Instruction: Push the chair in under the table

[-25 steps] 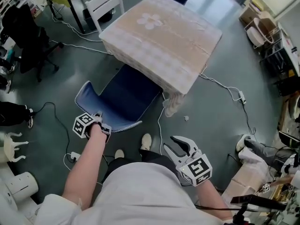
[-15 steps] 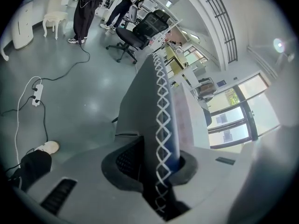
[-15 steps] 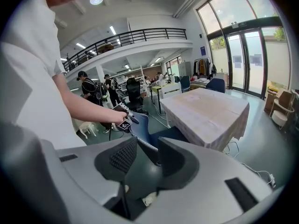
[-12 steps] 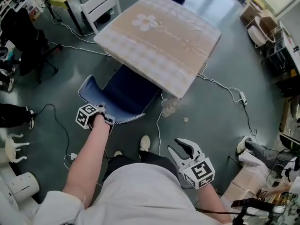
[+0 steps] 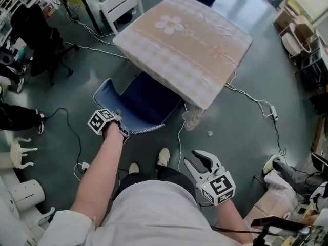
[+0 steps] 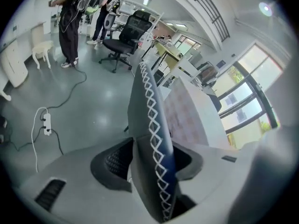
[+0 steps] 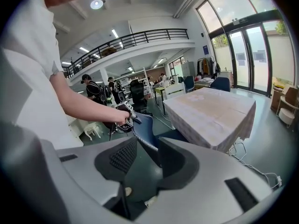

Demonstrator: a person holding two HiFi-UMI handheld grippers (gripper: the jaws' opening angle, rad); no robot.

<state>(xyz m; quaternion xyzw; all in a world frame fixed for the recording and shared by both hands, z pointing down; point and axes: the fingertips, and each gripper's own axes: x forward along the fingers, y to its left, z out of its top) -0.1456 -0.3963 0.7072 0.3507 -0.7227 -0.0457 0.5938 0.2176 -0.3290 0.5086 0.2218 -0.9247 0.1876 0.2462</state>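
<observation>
Jaws of the left gripper [image 6: 150, 158] are opening, with the stitched top edge of the chair back [image 6: 148, 101] standing between them; the ribbed pads seem to sit just clear of the shell on either side, though the wide-angle view makes contact hard to judge. From the head view this gripper sits at the near left corner of the blue chair [image 5: 145, 102], with its marker cube on the outer side and the person's bare forearm [image 5: 100, 173] running back from it.

The right gripper [image 5: 197, 161] hangs low at the person's right, well apart from the chair, its jaws spread wide with nothing between them, only grey floor [image 5: 241, 137] beyond.

The chair stands at the near side of the table [image 5: 205, 60], with the front of its seat tucked beneath the table's edge and its back out in the open towards the person. A pale checked cloth with a flower print covers the table and hangs down its sides. The person's shoes [image 5: 163, 156] are on the floor just behind the chair. White cables [image 5: 251, 97] trail across the floor to the right of the table, and a white chair [image 5: 123, 1] stands beyond its far left corner
</observation>
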